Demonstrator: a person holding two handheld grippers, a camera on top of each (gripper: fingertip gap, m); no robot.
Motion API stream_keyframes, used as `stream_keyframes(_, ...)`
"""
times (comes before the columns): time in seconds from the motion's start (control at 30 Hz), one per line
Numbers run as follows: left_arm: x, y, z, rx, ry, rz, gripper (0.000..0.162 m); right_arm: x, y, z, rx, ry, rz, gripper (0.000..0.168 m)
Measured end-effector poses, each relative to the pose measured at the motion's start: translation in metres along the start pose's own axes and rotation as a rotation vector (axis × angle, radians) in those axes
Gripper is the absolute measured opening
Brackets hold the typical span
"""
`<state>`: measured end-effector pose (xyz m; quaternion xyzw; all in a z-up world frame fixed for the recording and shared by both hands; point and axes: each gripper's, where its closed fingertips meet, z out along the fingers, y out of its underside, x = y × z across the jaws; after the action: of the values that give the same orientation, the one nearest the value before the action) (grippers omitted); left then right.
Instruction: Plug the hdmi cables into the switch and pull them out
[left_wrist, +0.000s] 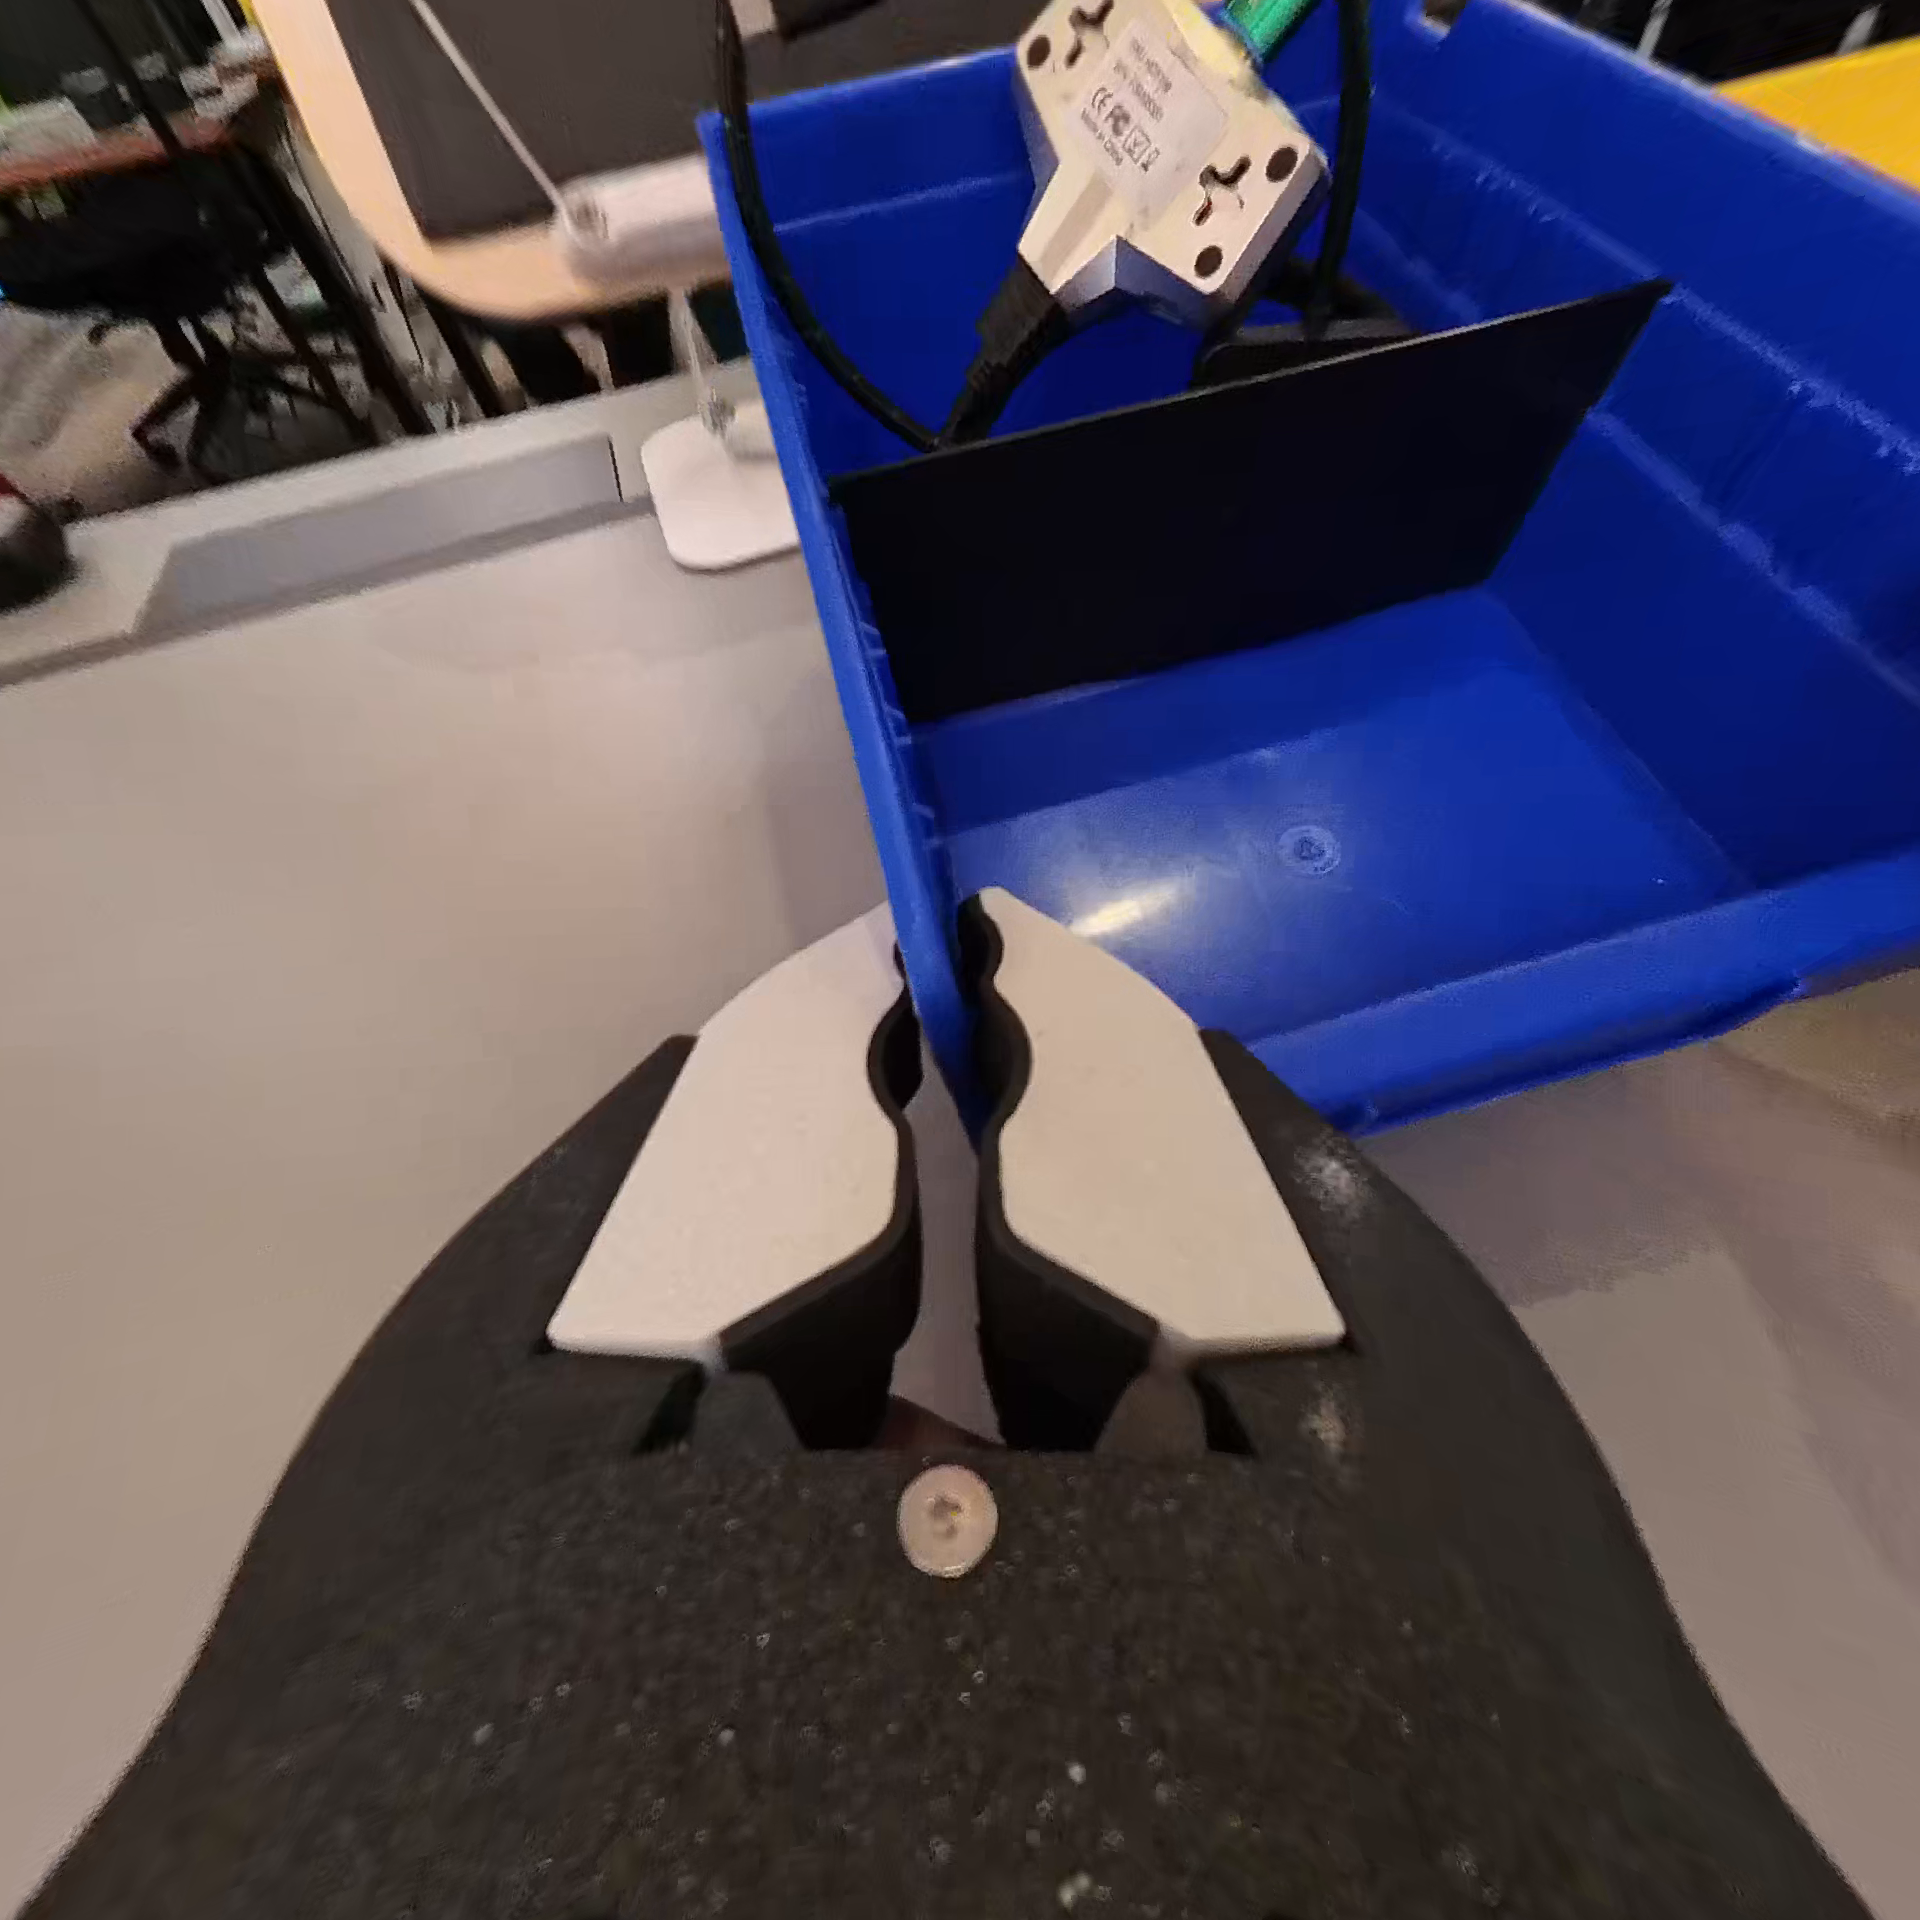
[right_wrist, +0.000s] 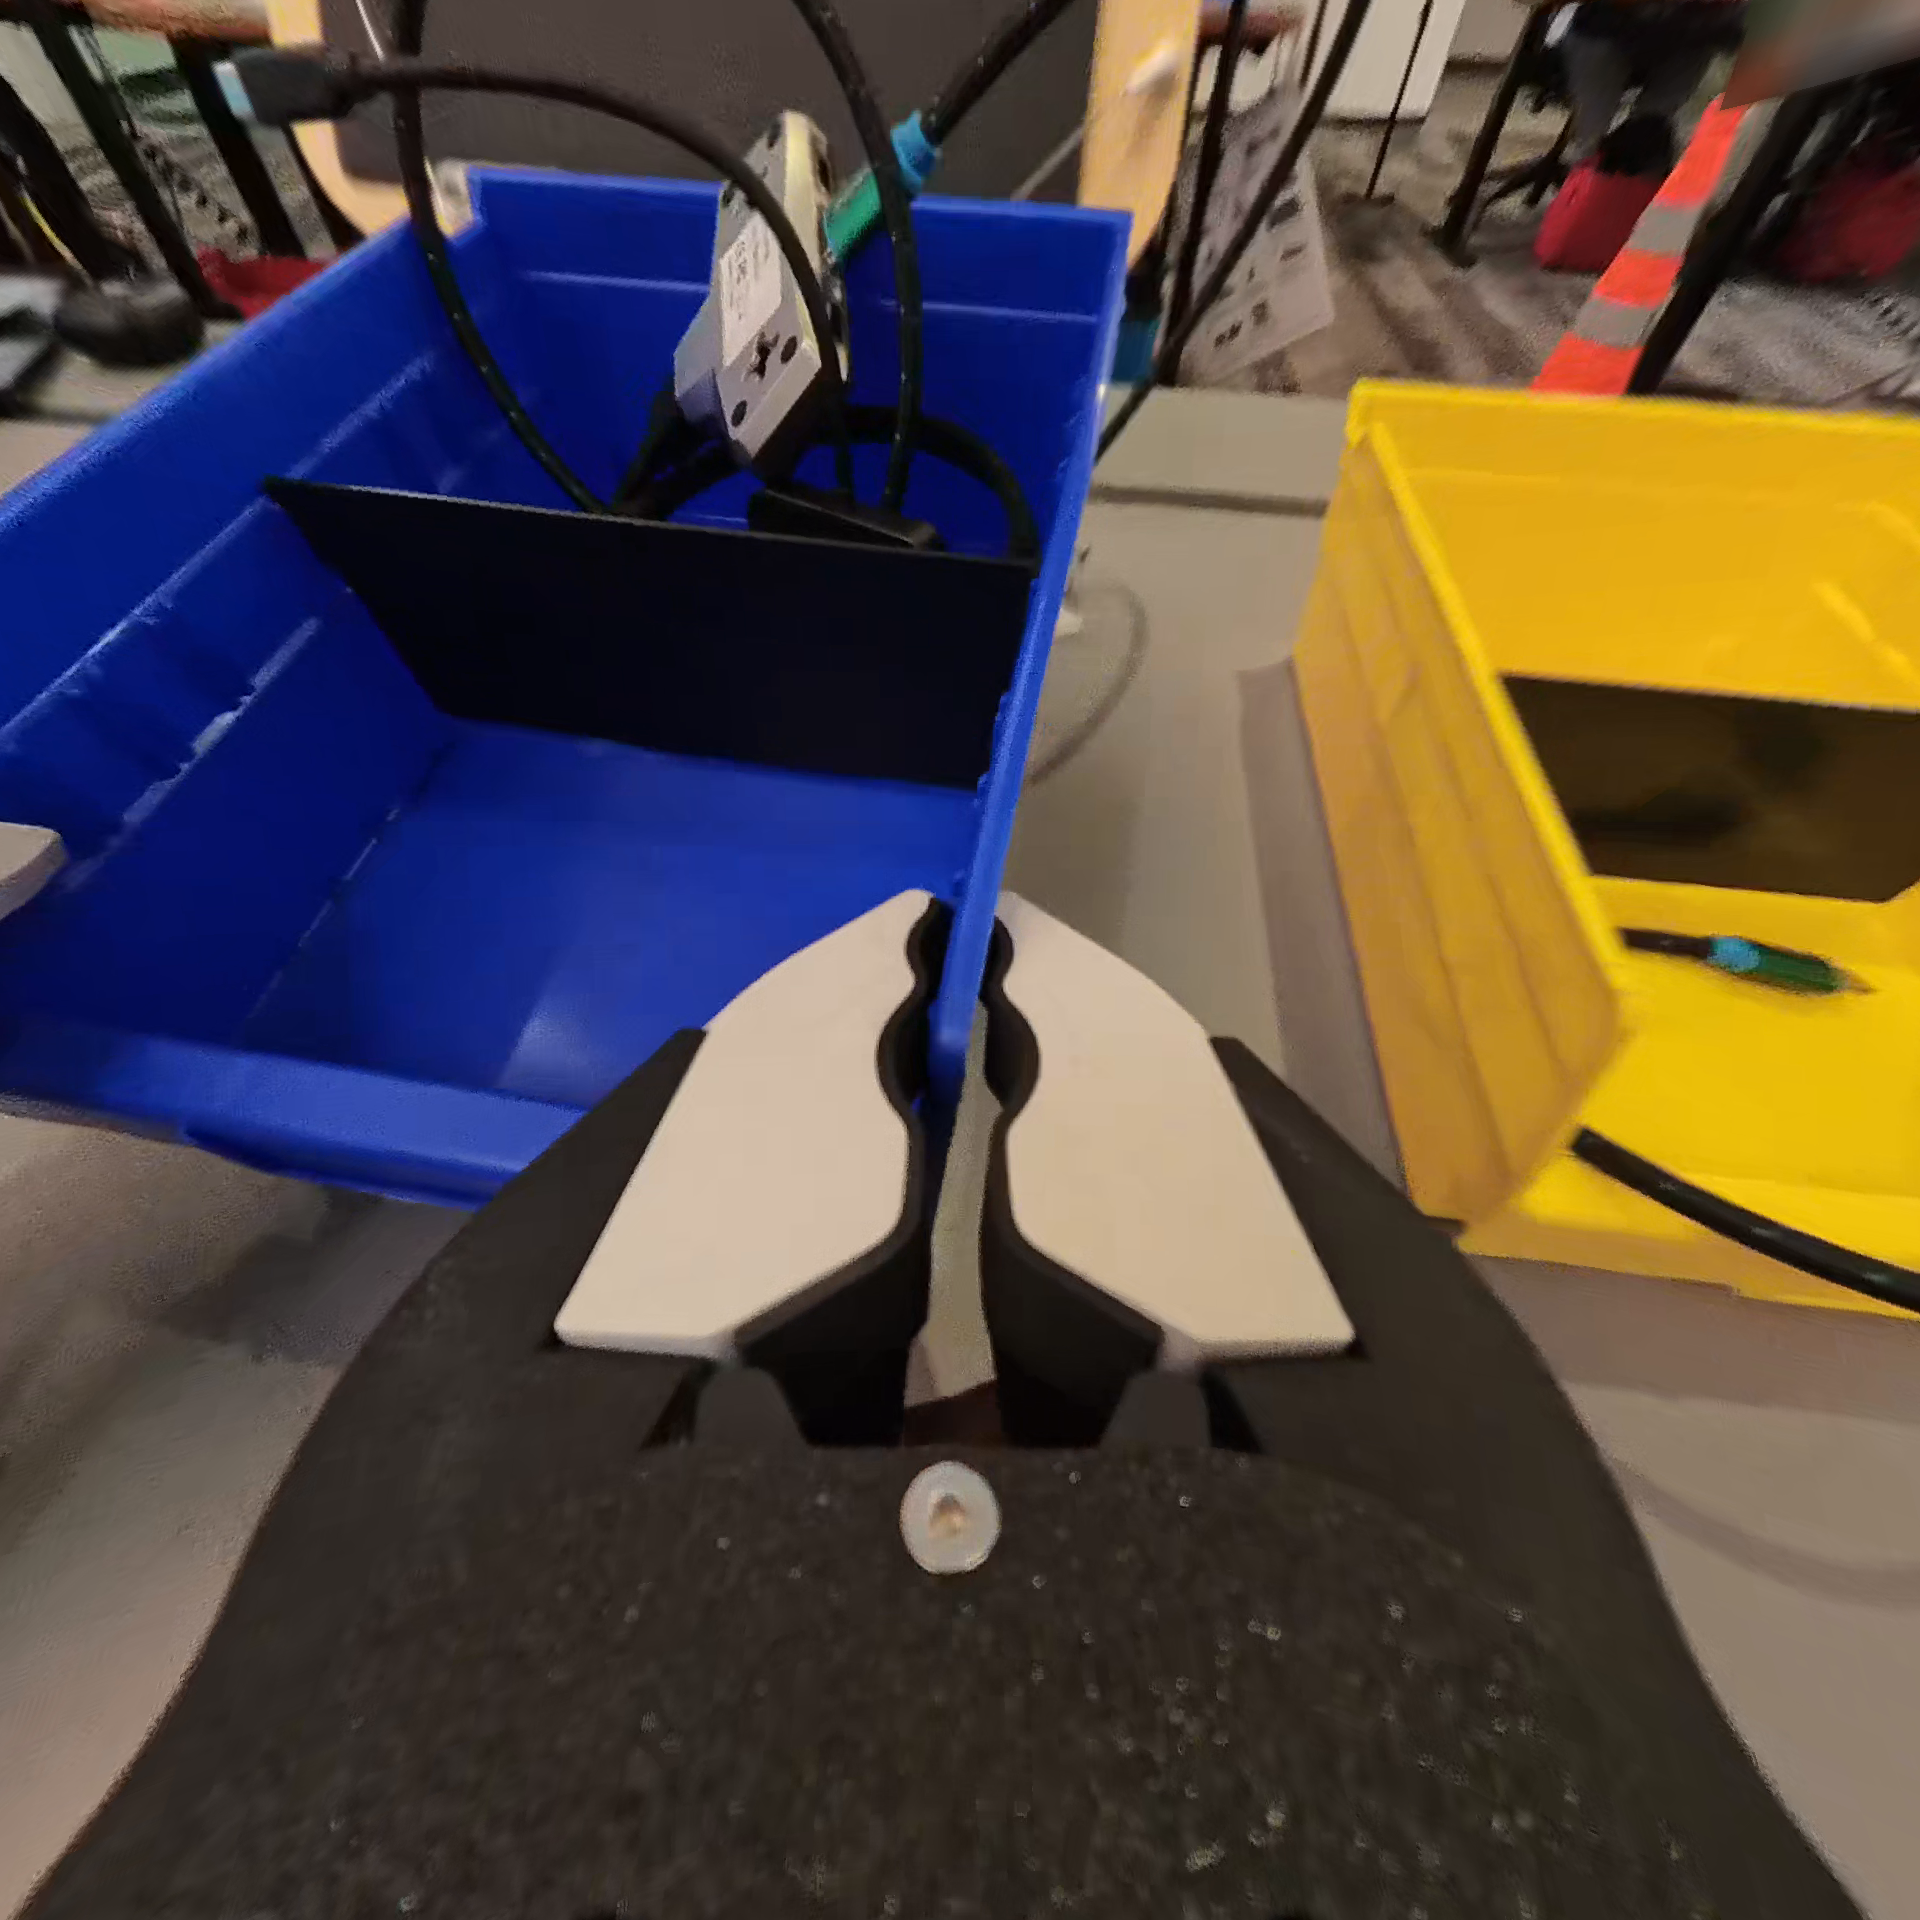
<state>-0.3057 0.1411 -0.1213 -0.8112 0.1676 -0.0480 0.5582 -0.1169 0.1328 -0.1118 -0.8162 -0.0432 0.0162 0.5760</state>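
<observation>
A silver HDMI switch (left_wrist: 1164, 156) stands tilted in the back compartment of a blue bin (left_wrist: 1714, 436), with black cables (left_wrist: 997, 343) plugged into it. It also shows in the right wrist view (right_wrist: 758, 301), with a green and blue plug (right_wrist: 873, 197) at its top. My left gripper (left_wrist: 940, 935) is shut on the bin's left wall near the front corner. My right gripper (right_wrist: 961, 925) is shut on the blue bin's (right_wrist: 208, 582) right wall near the front. The bin's front compartment holds nothing.
A black divider (left_wrist: 1195, 540) splits the blue bin. A yellow bin (right_wrist: 1455, 831) stands to the right on the grey table and holds a black cable with a green and blue plug (right_wrist: 1766, 961). A white stand base (left_wrist: 717, 499) sits behind the blue bin on the left. The grippers' ends are close to 20 centimeters from one another.
</observation>
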Motion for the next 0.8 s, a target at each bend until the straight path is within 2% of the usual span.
stream_keyframes(0.13, -0.008, -0.025, -0.027, 0.139, -0.045, 0.066, 0.005, -0.006, -0.032, -0.031, 0.139, 0.036, -0.04, 0.004)
stream_keyframes(0.23, -0.036, -0.03, -0.045, 0.183, -0.076, 0.059, 0.006, -0.032, -0.054, -0.043, 0.21, 0.017, -0.088, 0.005)
stream_keyframes(0.47, -0.151, -0.015, -0.075, 0.152, -0.193, 0.044, 0.006, -0.145, -0.076, -0.018, 0.235, -0.098, -0.05, 0.006)
stream_keyframes(0.63, -0.239, 0.022, -0.094, 0.079, -0.232, 0.023, 0.006, -0.241, -0.075, 0.001, 0.224, -0.173, -0.05, 0.007)
stream_keyframes(0.8, -0.29, 0.073, -0.097, -0.041, -0.237, -0.003, 0.006, -0.306, -0.039, 0.027, 0.103, -0.206, -0.043, 0.007)
